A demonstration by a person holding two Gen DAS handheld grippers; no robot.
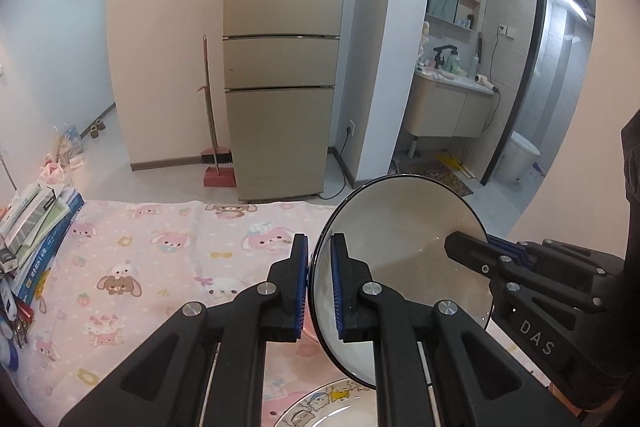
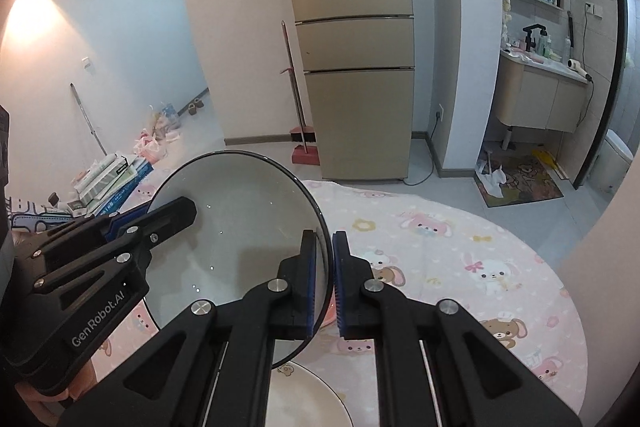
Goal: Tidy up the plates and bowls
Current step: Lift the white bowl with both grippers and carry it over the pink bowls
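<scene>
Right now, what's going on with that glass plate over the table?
Both grippers are clamped on one clear glass plate, held on edge above the table. The left gripper pinches its left rim and the right gripper pinches the opposite rim. Below it on the pink cartoon tablecloth lies a white plate with cartoon print, so the glass plate may be headed onto it, though that is only a guess.

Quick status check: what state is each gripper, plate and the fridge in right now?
Left gripper: shut on glass plate's left rim.
Right gripper: shut on its right rim.
Glass plate: lifted, tilted, held by both.
Patterned plate: flat on table, below.
Fridge: doors closed.
</scene>
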